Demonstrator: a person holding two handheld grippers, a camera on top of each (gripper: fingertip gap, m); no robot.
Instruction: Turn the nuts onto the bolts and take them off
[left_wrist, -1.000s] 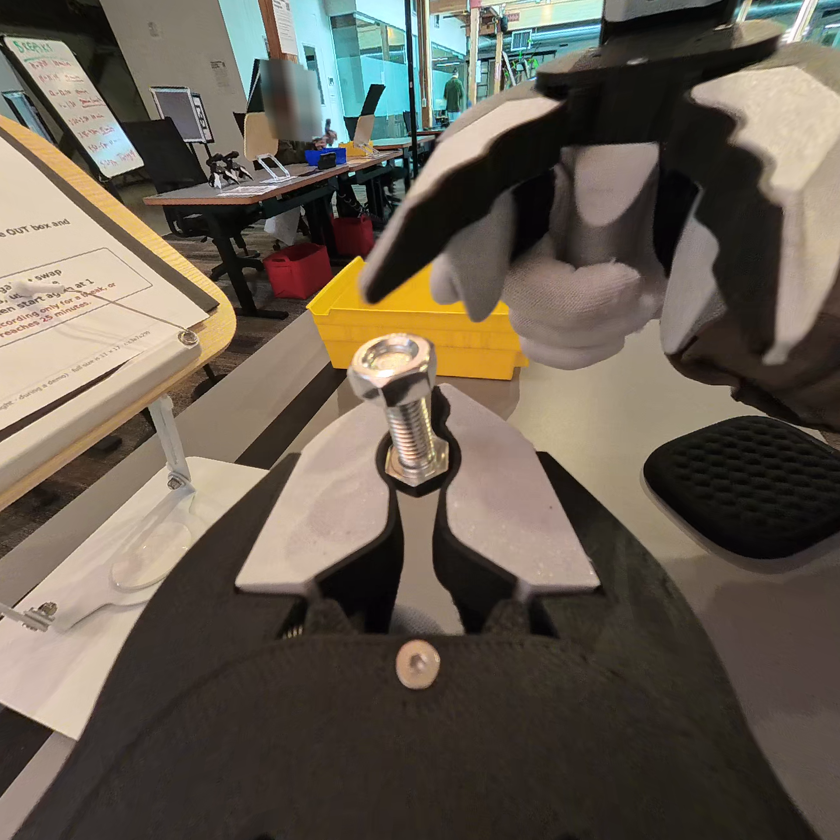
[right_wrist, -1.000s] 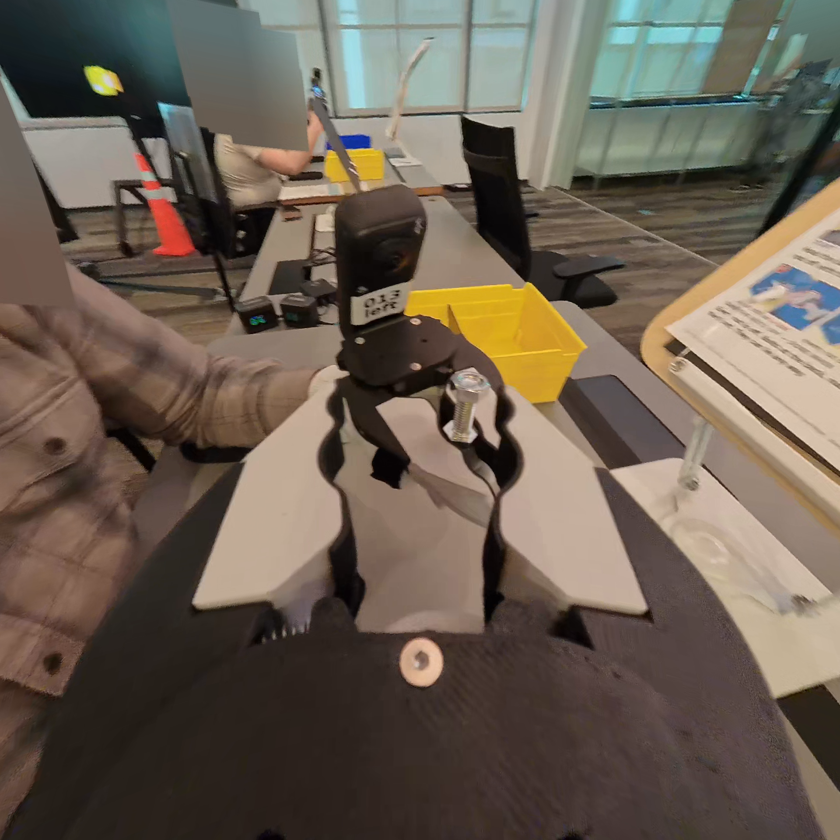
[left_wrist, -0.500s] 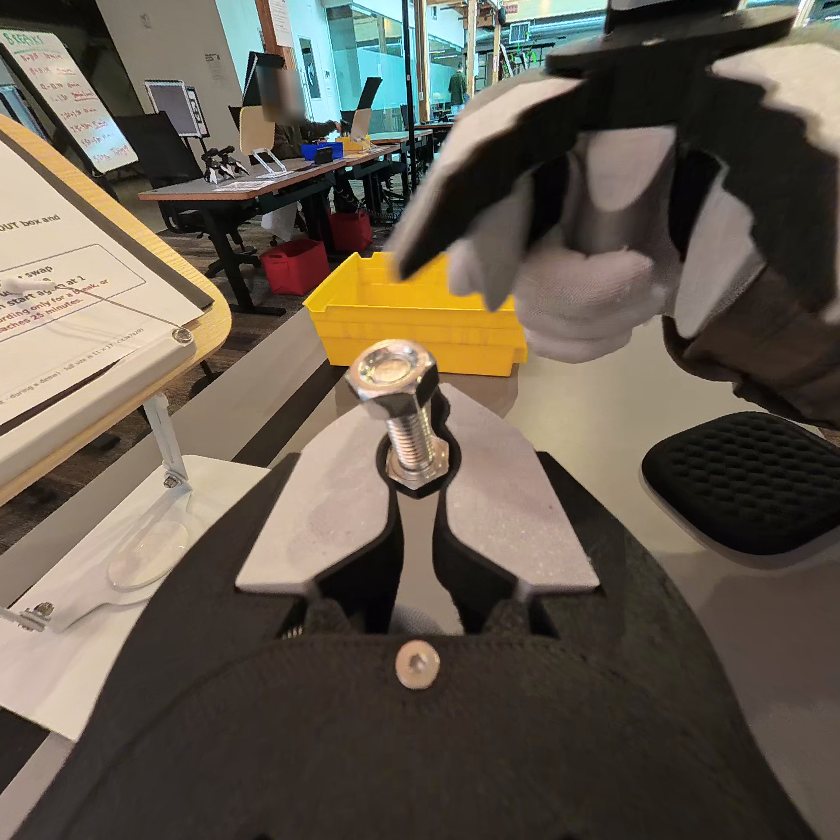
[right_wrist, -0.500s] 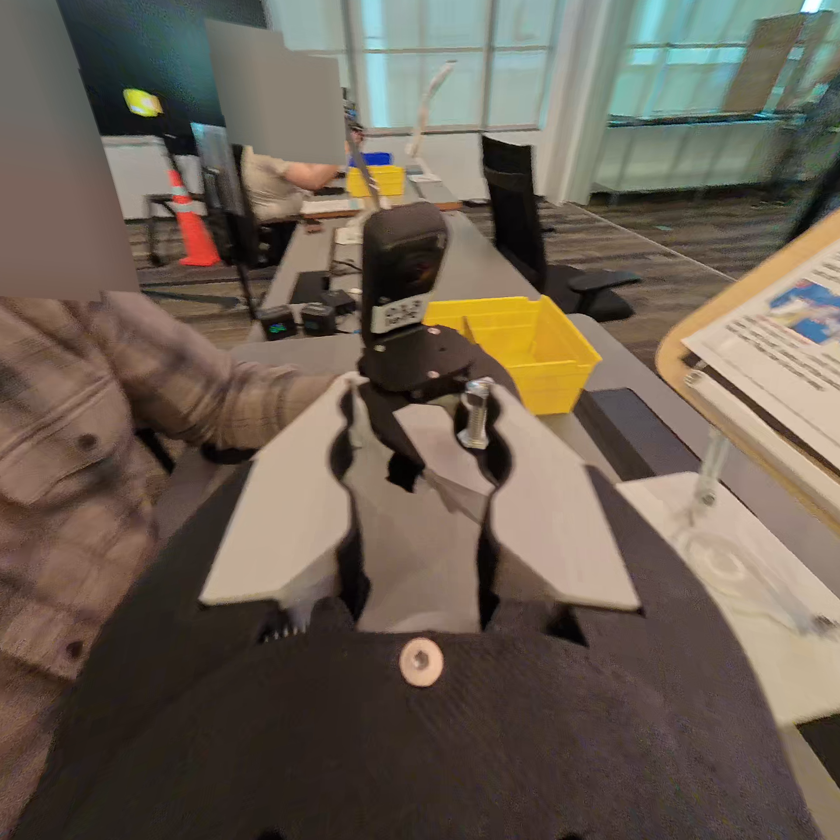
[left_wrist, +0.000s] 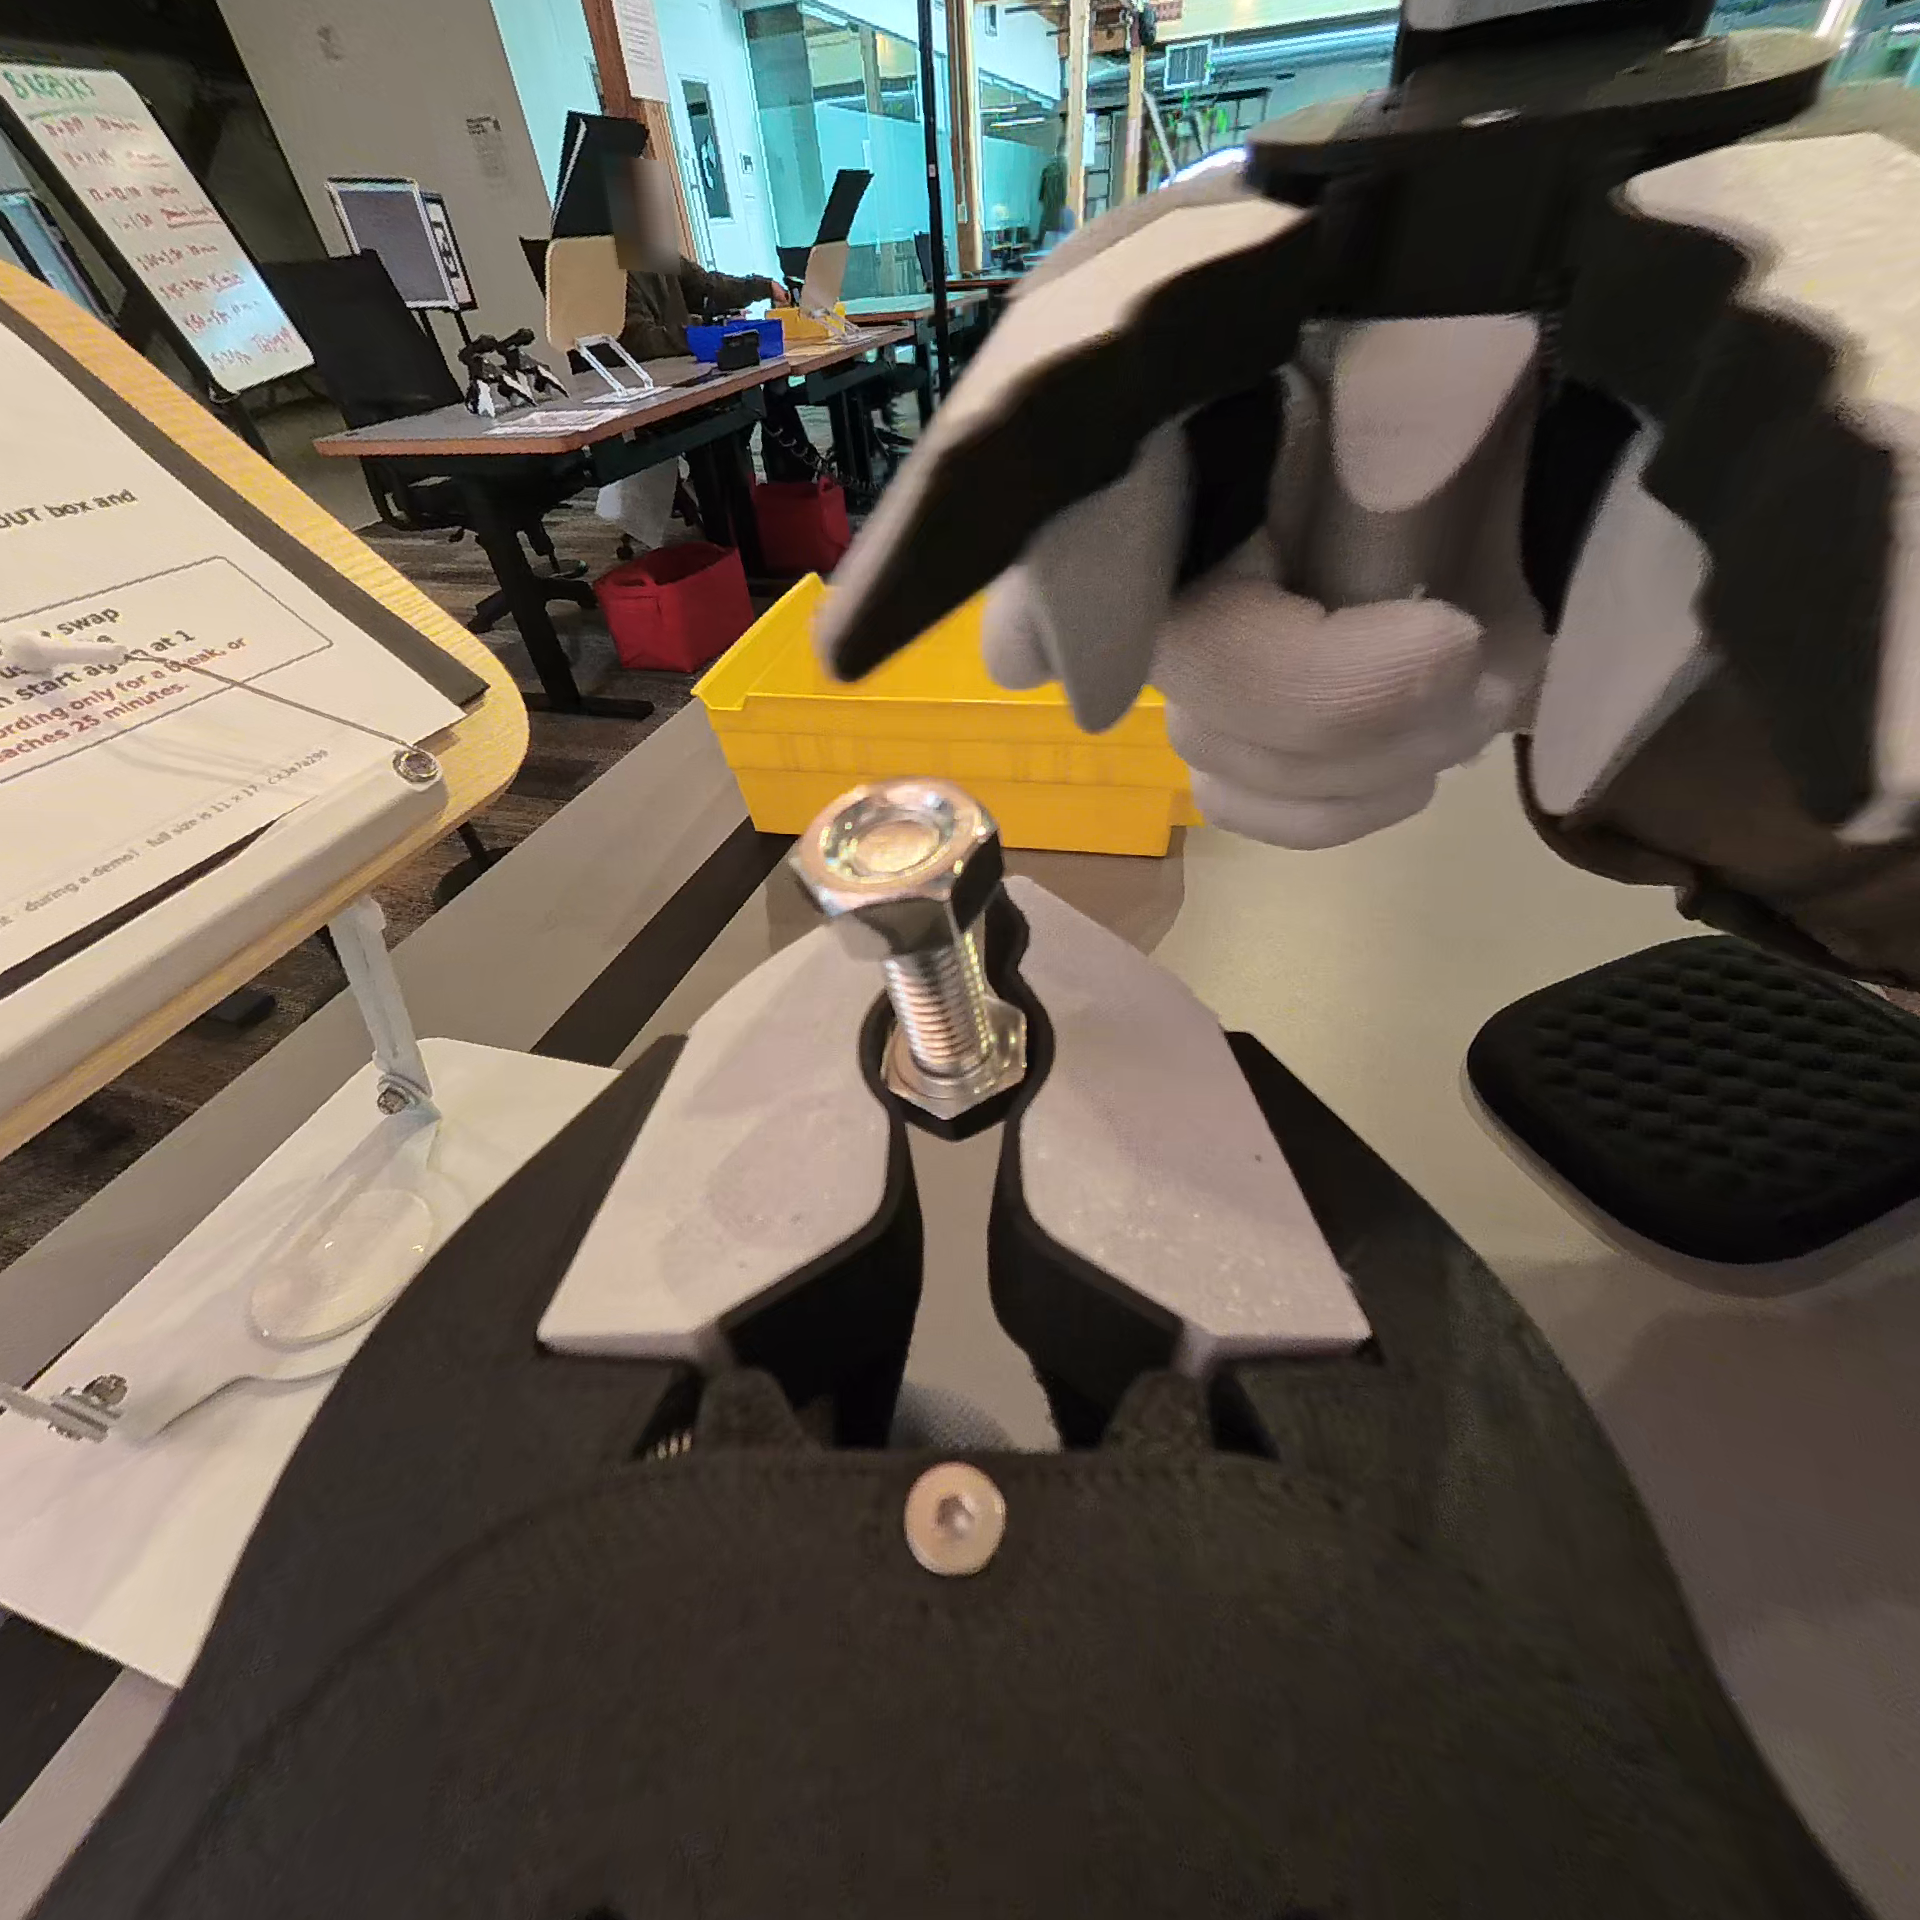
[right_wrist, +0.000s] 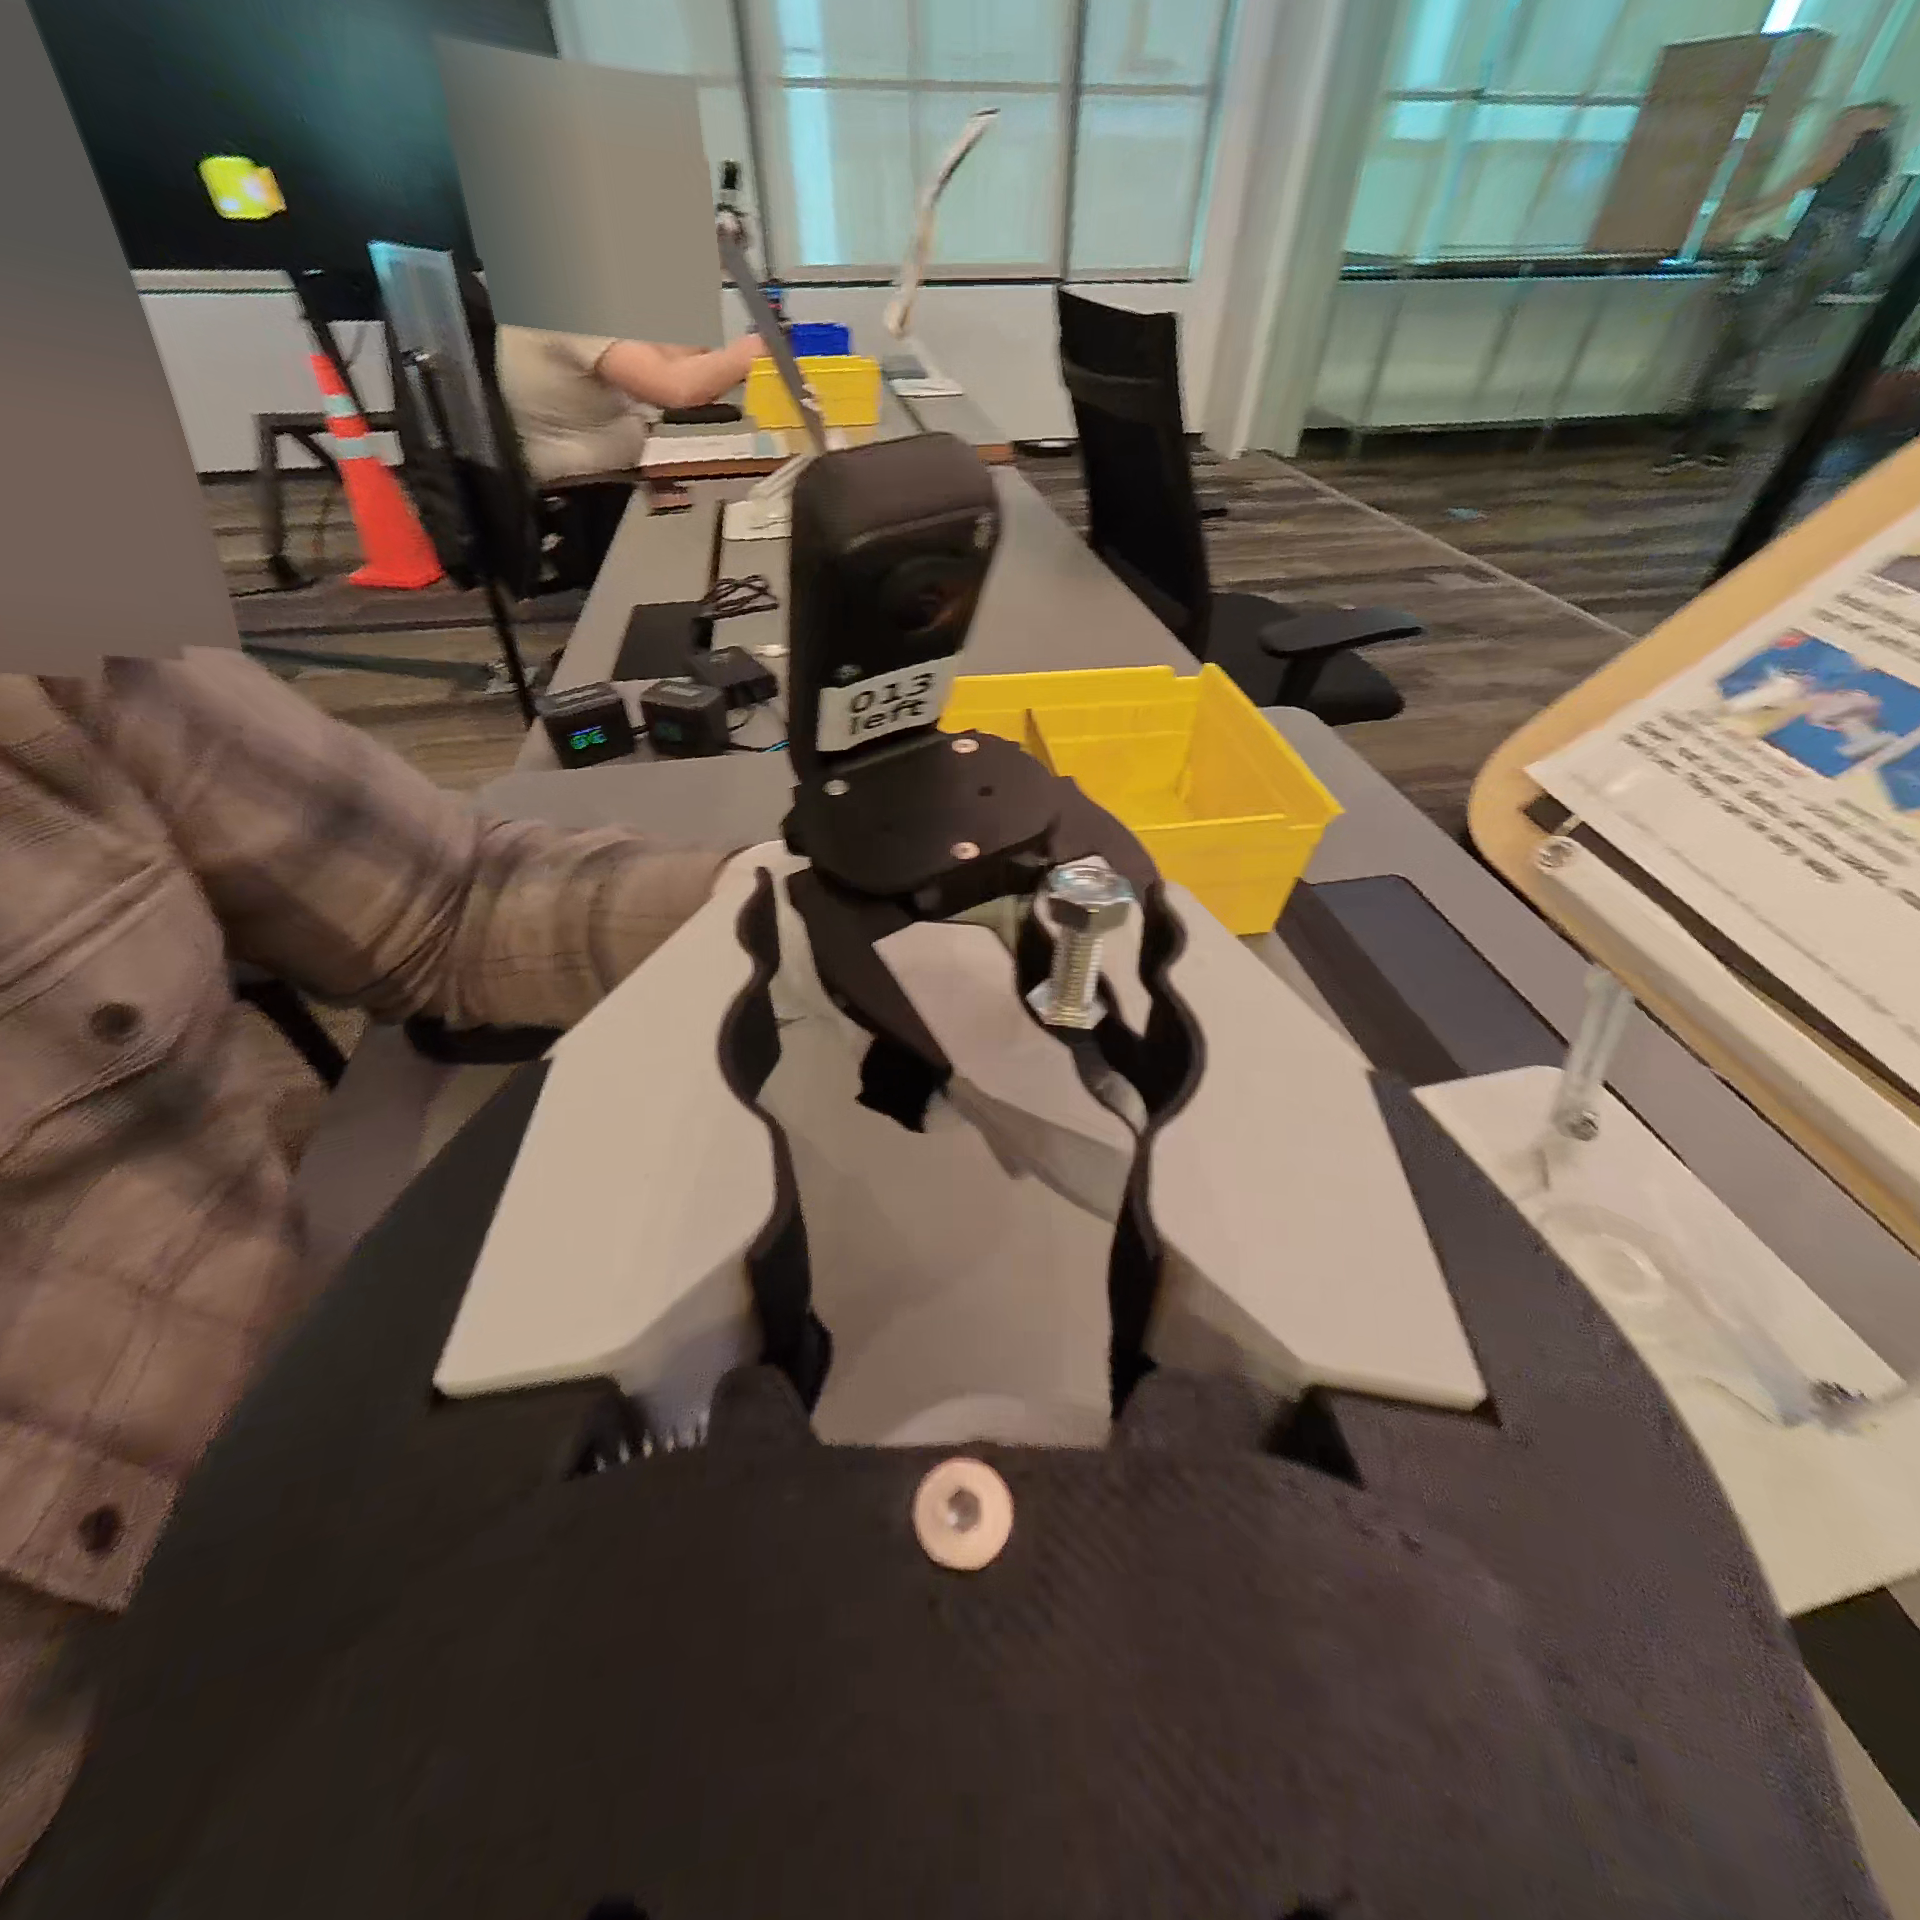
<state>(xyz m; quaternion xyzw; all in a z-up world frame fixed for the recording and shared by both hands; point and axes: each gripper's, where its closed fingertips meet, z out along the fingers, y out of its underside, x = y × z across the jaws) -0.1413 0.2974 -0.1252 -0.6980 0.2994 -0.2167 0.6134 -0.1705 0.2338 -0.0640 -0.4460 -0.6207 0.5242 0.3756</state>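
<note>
Meanwhile, the left gripper (left_wrist: 951, 1060) is pinching a hex nut (left_wrist: 954, 1075) in its nearly closed jaws, a shiny threaded bolt (left_wrist: 914, 914) standing upright from it — head up, above the grey bench (left_wrist: 1351, 966). The right gripper (right_wrist: 961, 997) is hovering just beside the bolt, jaws spread wide and holding nothing. To turn well, it likely needs to be squaring its notched jaws on the six-sided head — smooth steel slips easily.

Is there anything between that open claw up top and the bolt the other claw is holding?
No. In the left wrist view only air separates the open right gripper from the bolt; the yellow bin sits behind.
</note>
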